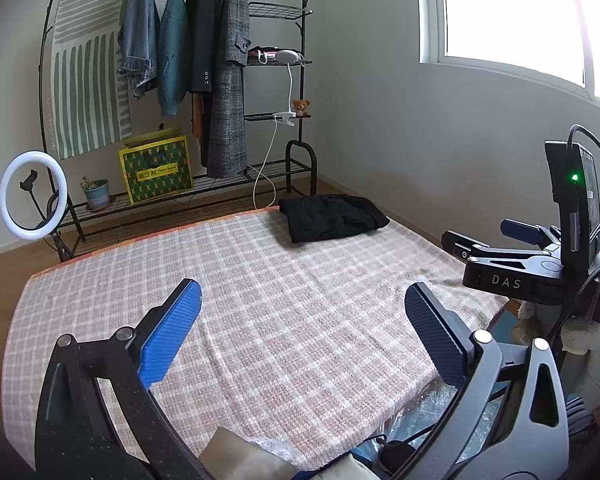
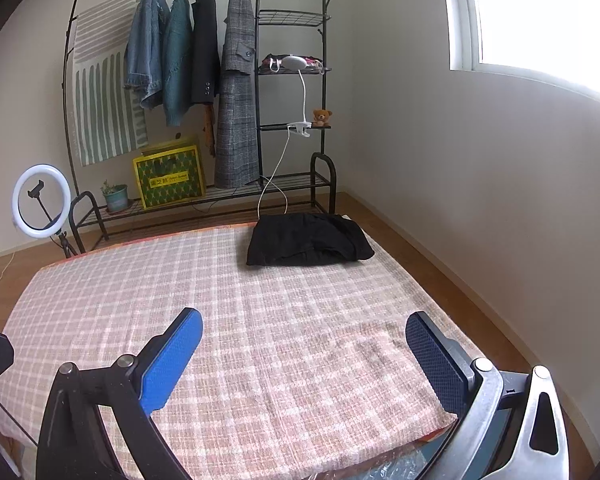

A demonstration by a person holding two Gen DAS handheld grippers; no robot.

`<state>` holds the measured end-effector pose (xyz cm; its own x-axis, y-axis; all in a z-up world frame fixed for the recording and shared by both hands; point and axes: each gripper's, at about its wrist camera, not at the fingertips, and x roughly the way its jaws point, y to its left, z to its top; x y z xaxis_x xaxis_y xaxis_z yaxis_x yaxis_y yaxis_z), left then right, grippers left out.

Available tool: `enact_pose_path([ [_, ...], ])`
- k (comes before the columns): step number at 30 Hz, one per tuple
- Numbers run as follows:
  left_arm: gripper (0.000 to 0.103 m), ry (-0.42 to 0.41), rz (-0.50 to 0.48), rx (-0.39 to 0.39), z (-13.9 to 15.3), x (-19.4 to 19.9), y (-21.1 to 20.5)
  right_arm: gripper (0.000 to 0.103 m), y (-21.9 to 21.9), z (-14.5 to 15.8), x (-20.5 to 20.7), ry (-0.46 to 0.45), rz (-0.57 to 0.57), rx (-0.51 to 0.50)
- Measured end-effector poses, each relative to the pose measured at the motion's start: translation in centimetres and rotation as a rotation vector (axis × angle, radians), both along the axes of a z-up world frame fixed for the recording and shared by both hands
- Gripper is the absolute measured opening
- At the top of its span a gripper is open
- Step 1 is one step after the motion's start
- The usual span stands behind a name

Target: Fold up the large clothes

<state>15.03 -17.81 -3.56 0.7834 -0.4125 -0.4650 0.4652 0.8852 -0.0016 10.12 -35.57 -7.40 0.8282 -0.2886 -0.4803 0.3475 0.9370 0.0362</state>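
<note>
Left gripper [image 1: 302, 330] and right gripper [image 2: 304, 354], each with ribbed blue pads spread wide and empty, above a woven pink-and-white checked blanket [image 2: 260, 320]. A folded black garment [image 2: 309, 244], soft and rumpled, lies at its far right corner. Only the left view shows the right device's black body; a metal clothes rack [image 2: 260, 80] lines the wall.

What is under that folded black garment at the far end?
The black garment lies on the pink plaid blanket, near its far right corner. The blanket runs on beneath it; anything else under the garment is covered and cannot be seen.
</note>
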Motion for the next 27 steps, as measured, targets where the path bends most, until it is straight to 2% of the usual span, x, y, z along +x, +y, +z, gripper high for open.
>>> enact_pose_path([
  [13, 0.103, 0.030, 0.021, 0.064, -3.2, 1.0, -0.5, 0.103, -0.5, -2.4, 1.3, 0.008, -0.023, 0.006],
  [27, 0.103, 0.041, 0.039, 0.100, -4.0, 0.9, -0.5, 0.103, -0.4, -3.9, 2.5, 0.055, -0.019, 0.031],
])
